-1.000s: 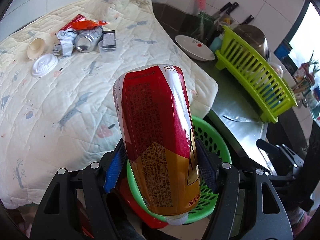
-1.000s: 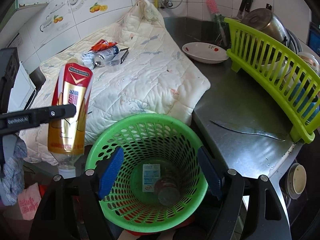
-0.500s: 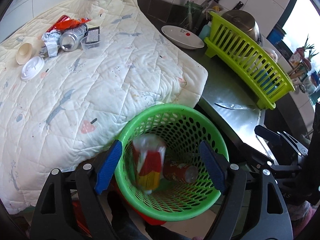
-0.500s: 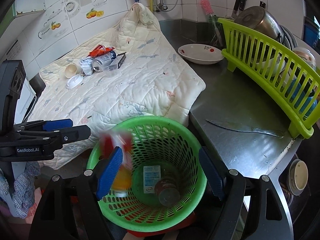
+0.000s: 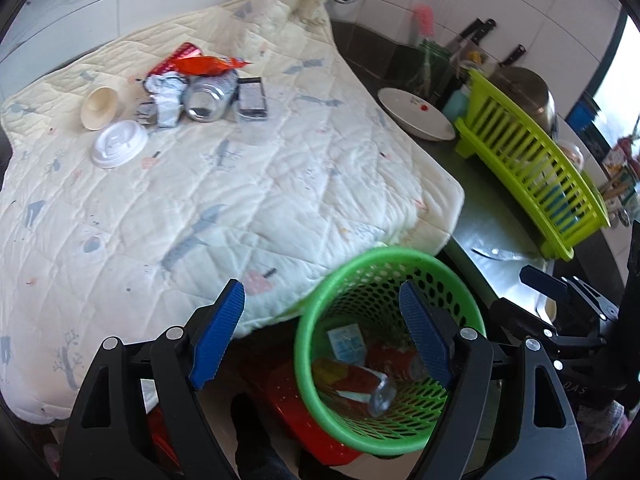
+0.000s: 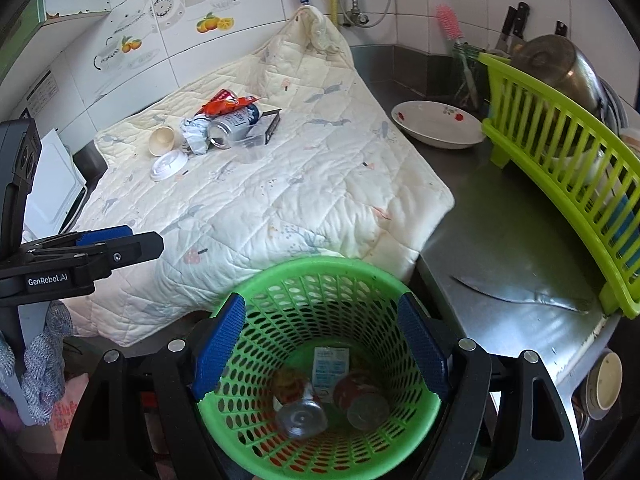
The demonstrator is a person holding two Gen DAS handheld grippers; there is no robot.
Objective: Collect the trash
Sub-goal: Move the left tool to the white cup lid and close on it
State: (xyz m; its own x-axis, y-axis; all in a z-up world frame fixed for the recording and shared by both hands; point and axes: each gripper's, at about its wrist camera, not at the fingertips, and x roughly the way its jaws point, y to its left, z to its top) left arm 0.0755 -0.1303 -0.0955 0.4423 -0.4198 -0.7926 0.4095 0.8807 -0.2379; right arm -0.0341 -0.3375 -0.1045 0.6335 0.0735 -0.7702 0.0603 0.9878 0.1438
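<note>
Covering most of the surface (image 6: 500,240), a quilted cream blanket (image 5: 224,184) carries the leftover trash: silver can (image 5: 208,96), crumpled foil, white lid (image 5: 118,144). Below its edge sits the green perforated basket (image 6: 316,280), round and plastic. Right hand-held gripper (image 6: 320,344) grips the basket's rim, blue ribbed pads against it. Left hand-held gripper (image 5: 320,336) gapes wide and empty after just opening, basket under its right finger. Only the right view looks straight down on the red-and-gold bottle (image 6: 298,404) inside.
</note>
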